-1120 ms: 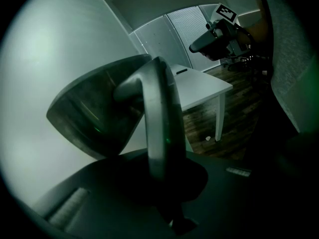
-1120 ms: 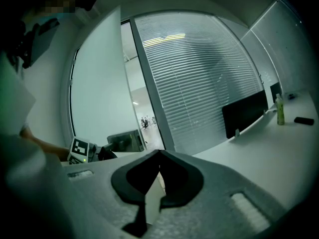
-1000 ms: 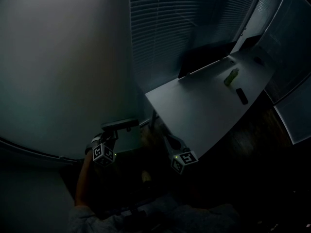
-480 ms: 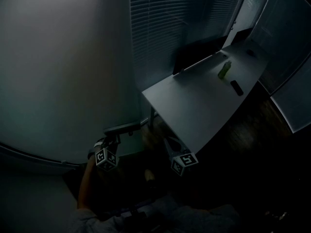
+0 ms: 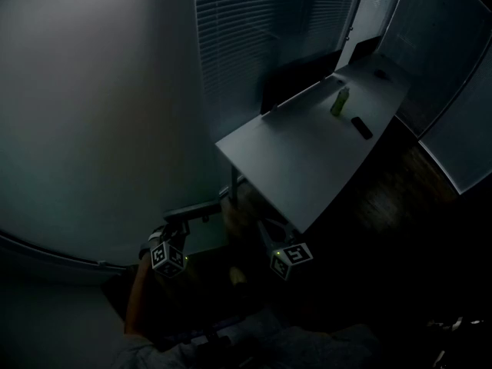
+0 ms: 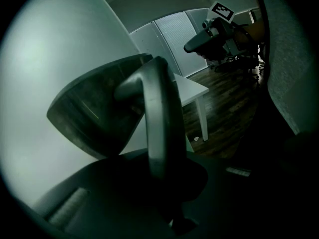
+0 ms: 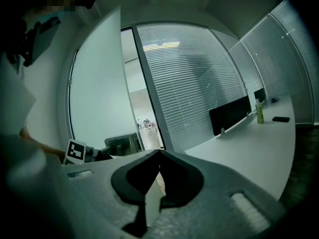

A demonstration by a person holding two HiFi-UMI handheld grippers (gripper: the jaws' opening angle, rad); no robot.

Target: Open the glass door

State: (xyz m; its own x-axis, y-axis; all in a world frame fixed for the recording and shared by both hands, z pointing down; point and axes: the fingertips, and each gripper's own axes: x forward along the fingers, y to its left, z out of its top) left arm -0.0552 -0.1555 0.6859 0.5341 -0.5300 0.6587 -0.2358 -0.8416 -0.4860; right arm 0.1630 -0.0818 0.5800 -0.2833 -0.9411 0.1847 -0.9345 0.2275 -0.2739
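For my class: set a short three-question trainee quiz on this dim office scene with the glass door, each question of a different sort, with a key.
1. Multiple choice: what is the left gripper shut on?
A) the door handle
B) a chair arm
C) nothing
2. True or false: the right gripper has its jaws together with nothing between them.
3. Fill the gap: the green bottle stands upright on the white ____.

Key: 1 A. 2 True. 3 desk.
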